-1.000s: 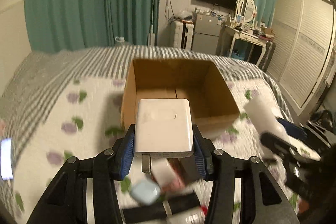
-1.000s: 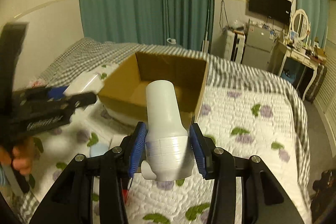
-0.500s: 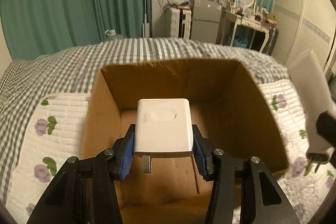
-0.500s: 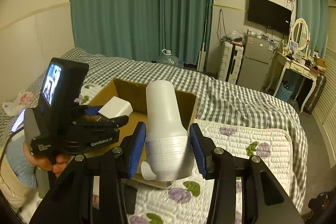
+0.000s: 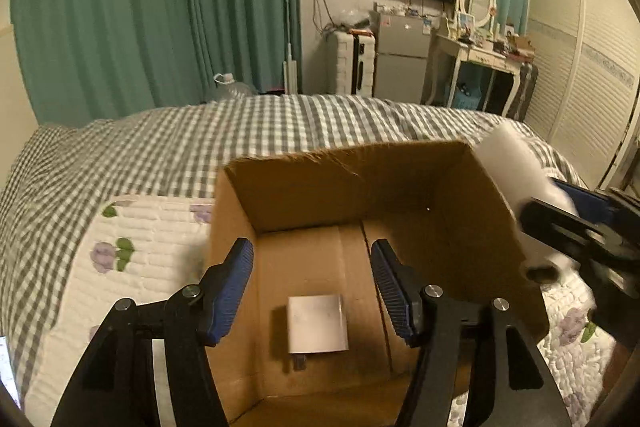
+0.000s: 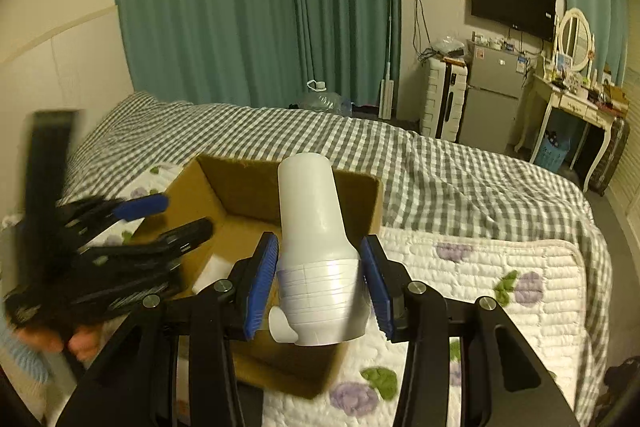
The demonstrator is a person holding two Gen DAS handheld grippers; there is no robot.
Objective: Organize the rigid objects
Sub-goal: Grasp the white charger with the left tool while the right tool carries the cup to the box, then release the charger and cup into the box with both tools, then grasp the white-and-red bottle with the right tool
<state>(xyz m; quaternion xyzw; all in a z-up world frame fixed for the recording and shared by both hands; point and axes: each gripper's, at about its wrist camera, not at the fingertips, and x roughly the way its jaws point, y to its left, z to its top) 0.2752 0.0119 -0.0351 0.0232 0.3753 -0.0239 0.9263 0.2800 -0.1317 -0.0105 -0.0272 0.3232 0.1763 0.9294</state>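
Note:
An open cardboard box [image 5: 288,183] [image 6: 224,183] sits on the bed. A white plug adapter [image 5: 317,323] lies on the box floor; a white corner of it shows in the right wrist view [image 6: 214,271]. My left gripper [image 5: 312,291] is open and empty above the box, over the adapter. My right gripper [image 6: 322,291] is shut on a white bottle-shaped object [image 6: 316,247], held above the box's right edge. That object [image 5: 516,183] and the right gripper [image 5: 580,231] show blurred at the right of the left wrist view. The left gripper [image 6: 132,227] shows blurred in the right wrist view.
The bed has a grey checked cover [image 5: 280,127] and a white flowered quilt [image 6: 500,291]. Green curtains [image 5: 160,7], a small fridge [image 5: 400,63], a dressing table [image 5: 476,59] and a louvred wardrobe [image 5: 588,83] stand beyond the bed.
My left gripper opened and the white adapter dropped to the box floor. My right gripper carried the white object closer over the box's right edge.

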